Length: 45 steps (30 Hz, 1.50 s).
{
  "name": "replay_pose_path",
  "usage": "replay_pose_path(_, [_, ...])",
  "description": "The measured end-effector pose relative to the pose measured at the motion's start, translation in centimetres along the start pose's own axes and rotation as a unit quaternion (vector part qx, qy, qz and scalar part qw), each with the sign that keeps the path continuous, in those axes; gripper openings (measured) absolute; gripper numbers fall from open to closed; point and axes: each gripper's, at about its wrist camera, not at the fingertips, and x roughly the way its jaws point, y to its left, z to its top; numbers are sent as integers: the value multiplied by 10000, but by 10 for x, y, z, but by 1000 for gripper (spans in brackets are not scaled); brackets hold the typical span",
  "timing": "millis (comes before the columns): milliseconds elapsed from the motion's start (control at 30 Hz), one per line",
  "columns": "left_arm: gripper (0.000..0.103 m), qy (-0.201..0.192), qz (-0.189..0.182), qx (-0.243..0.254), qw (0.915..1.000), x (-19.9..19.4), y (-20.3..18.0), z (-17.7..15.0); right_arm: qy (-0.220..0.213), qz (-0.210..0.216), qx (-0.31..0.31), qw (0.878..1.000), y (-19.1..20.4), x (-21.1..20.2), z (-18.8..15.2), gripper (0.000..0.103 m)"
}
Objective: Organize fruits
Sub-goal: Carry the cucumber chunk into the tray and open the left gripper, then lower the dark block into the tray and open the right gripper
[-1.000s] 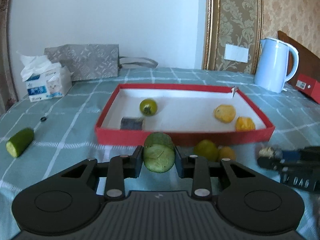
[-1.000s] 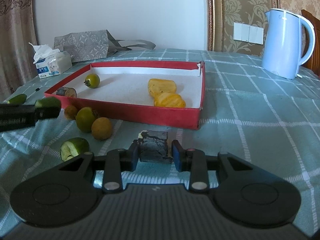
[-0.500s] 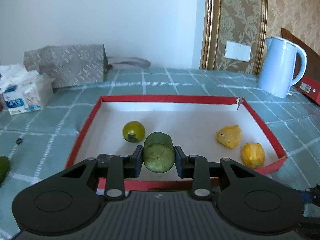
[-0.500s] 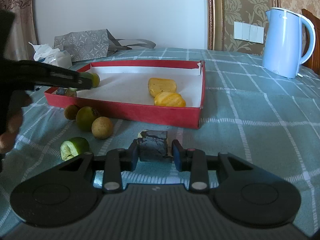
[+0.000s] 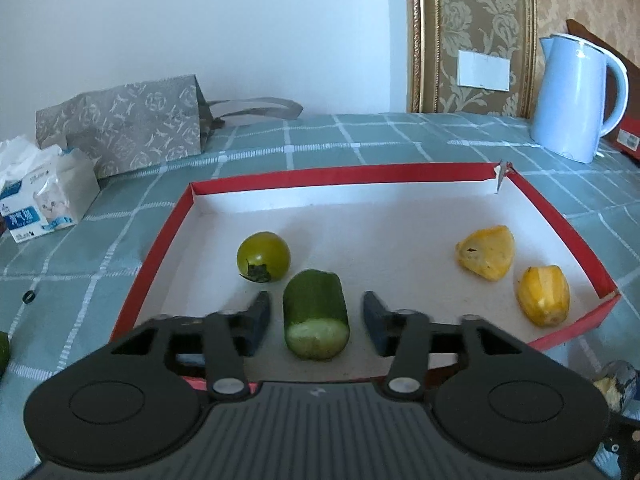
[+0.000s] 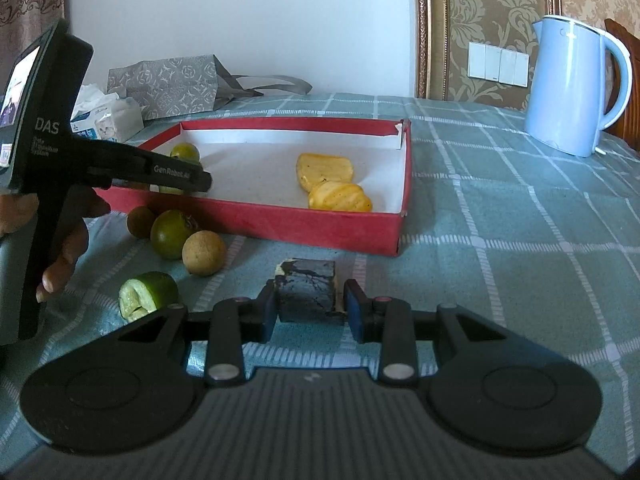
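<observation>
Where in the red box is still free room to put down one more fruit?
The red box floor is bare along its back wall and through the middle, between the green tomato and the two yellow pieces. The near left is crowded: the cucumber piece lies between the opening jaws of the left gripper.

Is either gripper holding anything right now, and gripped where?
Right gripper clamps the dark block by its sides. Left gripper is opening; cucumber piece lies free between.

Matt red cardboard tray (image 5: 168, 240) on woven checked cloth (image 5: 360, 140).
</observation>
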Motion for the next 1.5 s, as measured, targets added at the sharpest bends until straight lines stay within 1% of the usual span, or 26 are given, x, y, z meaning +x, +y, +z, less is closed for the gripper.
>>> replay_pose_path(67, [70, -197, 180, 57, 9996, -8, -2, -2, -1, 3, 5, 10000, 0, 0, 0, 33])
replay_pose_path(133, [79, -433, 318, 72, 9985, -18, -1, -4, -1, 7, 10, 10000, 0, 0, 0, 33])
replay_pose_path(233, [80, -689, 561, -84, 9960, -32, 3, -6, -5, 30, 41, 10000, -1, 0, 0, 33])
replay_pose_path(333, [82, -853, 837, -299, 9924, -45, 13, -10, -14, 60, 85, 9999, -2, 0, 0, 33])
replay_pose_path(367, [84, -880, 870, -373, 9916, -50, 17, -12, -15, 62, 88, 9999, -2, 0, 0, 33])
replay_pose_path(433, [85, -899, 880, -595, 9903, -57, 26, -15, -15, 61, 87, 9999, -2, 0, 0, 33])
replay_pose_path(500, [85, -859, 818, -780, 9899, -62, 35, -19, -14, 55, 82, 9999, -2, 0, 0, 33])
replay_pose_path(667, [85, -732, 837, -1068, 9880, -70, 50, -30, -35, 12, 136, 9999, -4, 0, 0, 33])
replay_pose_path(833, [85, -598, 949, -1142, 9871, -74, 59, -41, -51, -41, 183, 9998, -6, -1, 0, 33])
replay_pose_path(933, [85, -527, 955, -1188, 9869, -78, 63, -48, -96, -70, 225, 9997, -7, -2, 0, 33])
replay_pose_path(1033, [85, -406, 947, -1200, 9874, -80, 67, -55, -176, -84, 206, 9996, -6, -5, -1, 33])
replay_pose_path(1233, [85, -164, 945, -1140, 9888, -76, 67, -60, -478, -178, 84, 9987, -2, -15, 3, 32])
replay_pose_path(1367, [85, 21, 931, -991, 9907, -70, 62, -62, -603, -172, 63, 9980, -4, -19, 12, 32])
replay_pose_path(1500, [85, 13, 912, -887, 9919, -70, 59, -62, -740, -138, 2, 9972, -5, -20, 30, 32])
